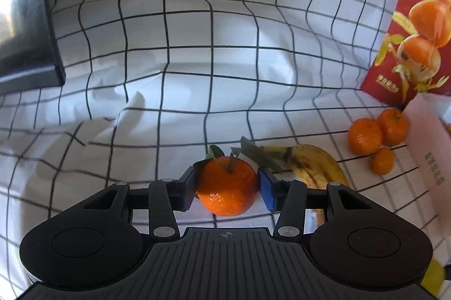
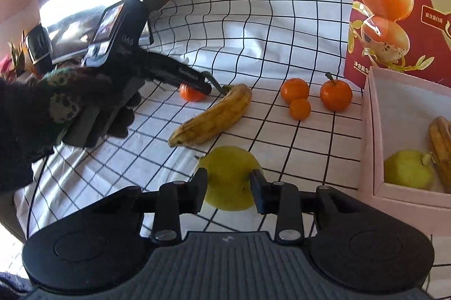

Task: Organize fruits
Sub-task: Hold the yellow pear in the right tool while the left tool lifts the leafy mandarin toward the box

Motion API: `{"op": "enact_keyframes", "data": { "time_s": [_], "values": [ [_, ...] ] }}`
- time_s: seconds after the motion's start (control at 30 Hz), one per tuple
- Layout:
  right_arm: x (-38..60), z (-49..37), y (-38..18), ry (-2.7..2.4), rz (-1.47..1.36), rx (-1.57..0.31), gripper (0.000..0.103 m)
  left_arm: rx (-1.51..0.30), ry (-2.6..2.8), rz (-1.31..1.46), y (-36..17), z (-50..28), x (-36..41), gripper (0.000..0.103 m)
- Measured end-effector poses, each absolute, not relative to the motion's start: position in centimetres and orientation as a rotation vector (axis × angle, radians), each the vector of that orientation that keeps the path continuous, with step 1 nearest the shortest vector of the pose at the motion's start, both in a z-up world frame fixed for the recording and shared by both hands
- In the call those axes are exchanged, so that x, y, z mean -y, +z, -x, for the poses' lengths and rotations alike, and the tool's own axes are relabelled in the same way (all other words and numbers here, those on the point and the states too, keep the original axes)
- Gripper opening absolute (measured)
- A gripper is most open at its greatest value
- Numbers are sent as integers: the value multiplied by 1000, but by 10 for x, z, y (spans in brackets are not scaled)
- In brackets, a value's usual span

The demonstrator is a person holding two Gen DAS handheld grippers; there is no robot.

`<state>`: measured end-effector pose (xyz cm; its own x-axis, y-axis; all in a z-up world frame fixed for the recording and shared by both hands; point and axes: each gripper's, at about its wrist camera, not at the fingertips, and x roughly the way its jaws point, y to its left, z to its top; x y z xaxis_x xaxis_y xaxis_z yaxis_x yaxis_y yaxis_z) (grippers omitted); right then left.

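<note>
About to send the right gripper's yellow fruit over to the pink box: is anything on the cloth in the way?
Nothing visible blocks it. The right gripper is closed on the yellow fruit, and the checked cloth between it and the pink box is bare. The banana and the three loose oranges lie farther back, off that line.

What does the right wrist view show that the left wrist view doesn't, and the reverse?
Only the right wrist view shows the pink box's inside, holding a yellow fruit, and the right gripper with its jaws on another yellow fruit. Only the left wrist view shows the left gripper close up, its jaws flanking a leafy mandarin. Both show the banana and three mandarins.
</note>
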<state>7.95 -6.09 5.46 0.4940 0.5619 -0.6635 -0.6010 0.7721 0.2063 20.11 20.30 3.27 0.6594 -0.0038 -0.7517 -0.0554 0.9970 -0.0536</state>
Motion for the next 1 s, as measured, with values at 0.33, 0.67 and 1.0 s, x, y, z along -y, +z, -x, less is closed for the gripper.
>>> {"op": "enact_keyframes", "data": {
  "time_s": [0.33,0.67,1.0],
  "values": [
    [59,-76,70,711,176,-701,42,-804,-26,148,51,-105,-182,51],
    [-15,-49,49,864,686,-500,57,-882,62,203,36,-61,-171,52],
    [-1,-70,36,699,683,-527,56,-892,33,204,39,-60,-159,52]
  ]
}}
